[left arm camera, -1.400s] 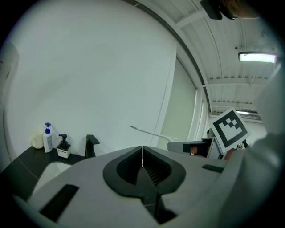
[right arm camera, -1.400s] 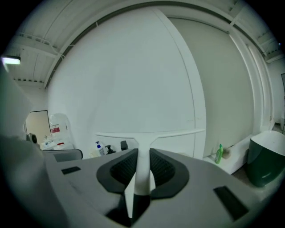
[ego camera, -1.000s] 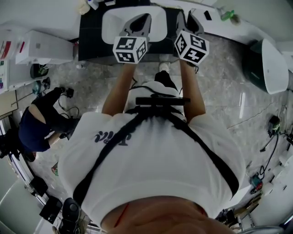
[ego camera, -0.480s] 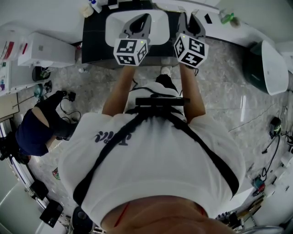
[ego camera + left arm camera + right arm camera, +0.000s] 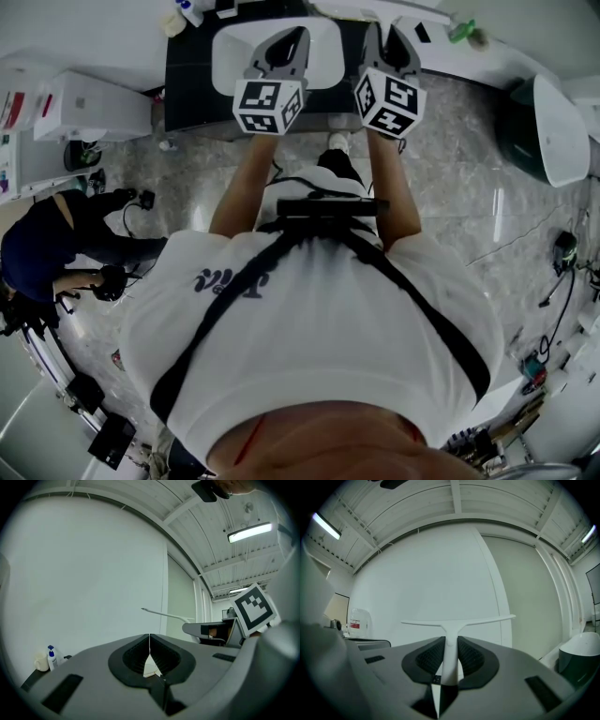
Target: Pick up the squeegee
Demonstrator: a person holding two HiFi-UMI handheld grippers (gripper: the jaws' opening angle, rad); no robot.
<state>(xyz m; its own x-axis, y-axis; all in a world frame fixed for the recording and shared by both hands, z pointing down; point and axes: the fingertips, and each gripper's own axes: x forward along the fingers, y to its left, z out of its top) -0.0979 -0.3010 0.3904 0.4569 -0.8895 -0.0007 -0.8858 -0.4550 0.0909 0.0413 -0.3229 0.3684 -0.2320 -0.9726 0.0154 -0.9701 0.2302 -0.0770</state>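
My right gripper is shut on the white squeegee. Its pads clamp the handle, and the long thin blade stands crosswise just beyond the fingertips, in front of a white wall. From the left gripper view, the squeegee shows as a thin white bar to the right. My left gripper is shut with nothing between its pads. In the head view both grippers are held out level, the left gripper over a white basin and the right gripper beside it.
The basin sits in a black counter. A pump bottle stands at the counter's left end. White boxes stand at the left and a dark green bin at the right. A person crouches on the floor at the left among cables.
Both grippers stay nearly where they were, the squeegee still gripped in the right one. The crouching person at the left has shifted toward the picture's left edge.
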